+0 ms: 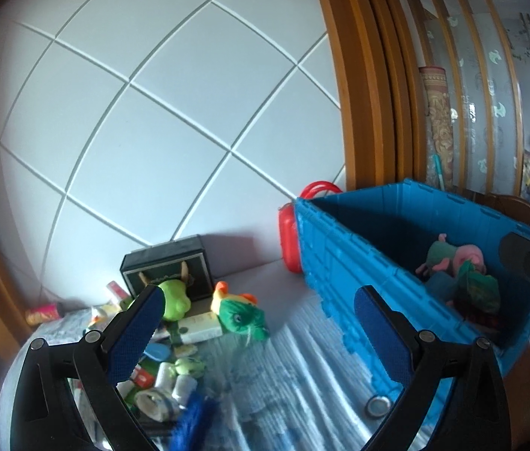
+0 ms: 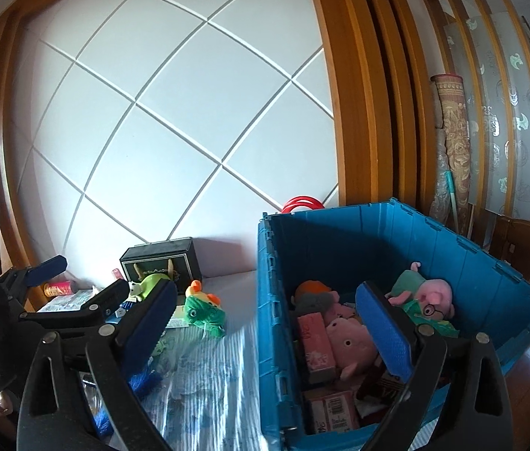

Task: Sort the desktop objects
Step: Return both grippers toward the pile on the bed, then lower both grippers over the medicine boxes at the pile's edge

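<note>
— Step in hand? Where are the toys?
— Both grippers, left gripper (image 1: 257, 323) and right gripper (image 2: 265, 323), are held wide and empty; green plush frog toy (image 1: 244, 317) is seen at twelve o'clock, on the bench (image 1: 295, 357).
— Next?
— Closure around it is judged necessary, then transfer to the blue plastic crate (image 2: 340, 233).

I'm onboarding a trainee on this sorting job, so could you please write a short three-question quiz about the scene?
1. True or false: the right tool is gripping a toy.
2. Where does the pink pig plush lie? A) in the blue crate B) on the table C) on the black box
3. Fill in: the green plush lies to the ____ of the crate in the right wrist view.

Key: 1 false; 2 A; 3 left.
</note>
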The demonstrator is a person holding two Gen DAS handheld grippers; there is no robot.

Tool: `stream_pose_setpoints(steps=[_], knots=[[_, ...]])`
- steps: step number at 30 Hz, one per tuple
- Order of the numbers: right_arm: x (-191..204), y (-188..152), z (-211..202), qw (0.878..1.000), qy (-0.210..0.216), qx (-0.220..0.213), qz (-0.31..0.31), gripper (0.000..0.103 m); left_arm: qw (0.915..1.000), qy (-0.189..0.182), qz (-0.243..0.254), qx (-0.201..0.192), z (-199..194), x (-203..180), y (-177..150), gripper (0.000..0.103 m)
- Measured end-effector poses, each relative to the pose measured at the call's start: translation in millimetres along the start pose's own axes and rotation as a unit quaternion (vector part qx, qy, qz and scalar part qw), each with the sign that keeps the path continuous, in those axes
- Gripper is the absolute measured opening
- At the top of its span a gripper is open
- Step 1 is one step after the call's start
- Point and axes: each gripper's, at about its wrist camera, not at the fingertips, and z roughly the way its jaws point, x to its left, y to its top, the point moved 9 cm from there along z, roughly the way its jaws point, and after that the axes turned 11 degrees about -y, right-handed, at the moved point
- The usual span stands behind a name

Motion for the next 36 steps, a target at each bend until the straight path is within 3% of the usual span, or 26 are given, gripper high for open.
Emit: stream_pose_setpoints(steps=[9, 15, 20, 26, 31, 36], knots=[[123.9, -35.5, 11.6, 0.998, 0.036, 0.041, -0.019, 0.099, 0.9978, 0.047, -0.02, 0.043, -28.0, 134.3, -70.7, 0.102], [200.1, -76.4, 26.7, 0.994, 0.065, 0.079, -0.041, 0.099, 0.9916, 0.086, -0.051, 0.081, -31.9, 214.9, -118.3, 0.102], [243.6, -102.7, 45.4, 0.987, 0.08, 0.113, -0.086, 0.099, 0.9878, 0.106, -0.076, 0.084, -37.5, 257.1, -140.8, 0.102], [270.9, -120.8, 59.4, 0.98, 0.121, 0.127, -0.092, 0.099, 0.9758, 0.163, -0.104, 0.101, -50.9, 298.6, -167.9, 0.102], [315.9, -161.9, 65.1, 0.965, 0.172, 0.16, -0.118, 0.099, 0.962, 0.21, -0.134, 0.111, -71.8, 336.6, -204.2, 0.102], [391.1, -215.2, 58.3, 0.935, 0.237, 0.22, -0.144, 0.099, 0.9476, 0.241, -0.154, 0.143, -84.2, 384.2, -241.0, 0.102]])
